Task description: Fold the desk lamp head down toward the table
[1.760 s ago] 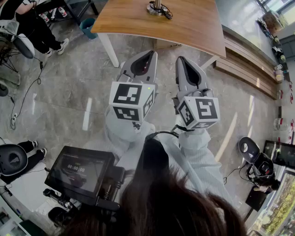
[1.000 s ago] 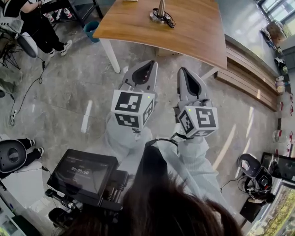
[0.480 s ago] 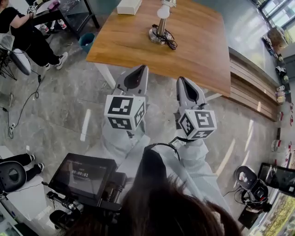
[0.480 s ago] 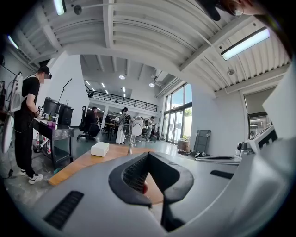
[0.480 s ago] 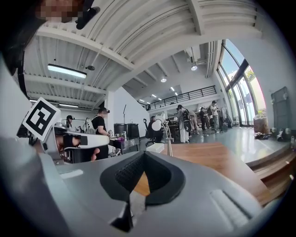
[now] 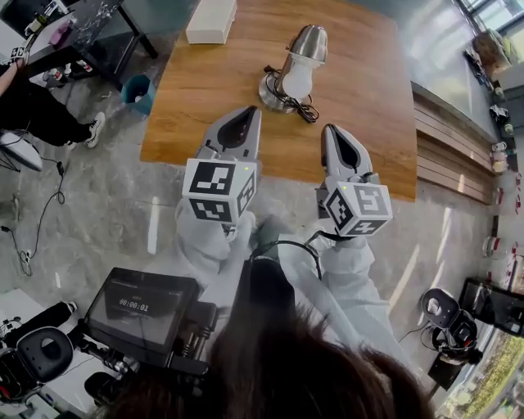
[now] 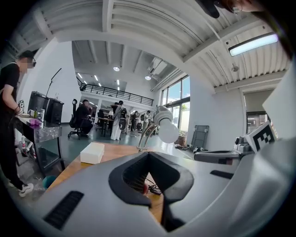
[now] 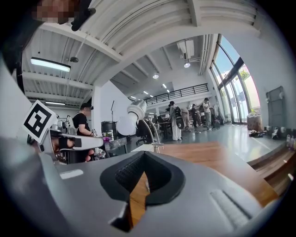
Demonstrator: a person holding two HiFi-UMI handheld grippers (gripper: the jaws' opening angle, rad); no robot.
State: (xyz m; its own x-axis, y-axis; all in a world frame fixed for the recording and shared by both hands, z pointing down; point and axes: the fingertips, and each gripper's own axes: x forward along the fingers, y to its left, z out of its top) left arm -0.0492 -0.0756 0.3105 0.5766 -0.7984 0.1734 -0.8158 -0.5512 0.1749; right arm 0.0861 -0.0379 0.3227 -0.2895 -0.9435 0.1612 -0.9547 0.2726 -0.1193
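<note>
The desk lamp (image 6: 300,64) stands on the wooden table (image 6: 368,98) in the upper middle of the head view. Its shiny head is up high, its white bulb faces this way, and its black cord (image 6: 304,110) lies curled by the base. Its head has not been folded down yet. The left gripper (image 6: 248,112) and the right gripper (image 6: 332,130) are in the middle of the frame, just over the near edge of the table. They are close to the lamp but not touching it. Both have their jaws pressed together with nothing between them, and both gripper views show this too. To do this step well, I think the person should first open one pair of jaws. Then they should reach for the lamp's head or its thin bent neck and push it down slowly. The other gripper could press on the base so the lamp does not tip or slide. They should keep clear of the cord and the glass bulb. A short while ago only the lamp's base peeked in at the top edge, and the grippers hung over the grey floor. Now the table has come much nearer, and the whole lamp and a white box (image 6: 211,21) at the top are in sight. The jaws are shut just as before.
</note>
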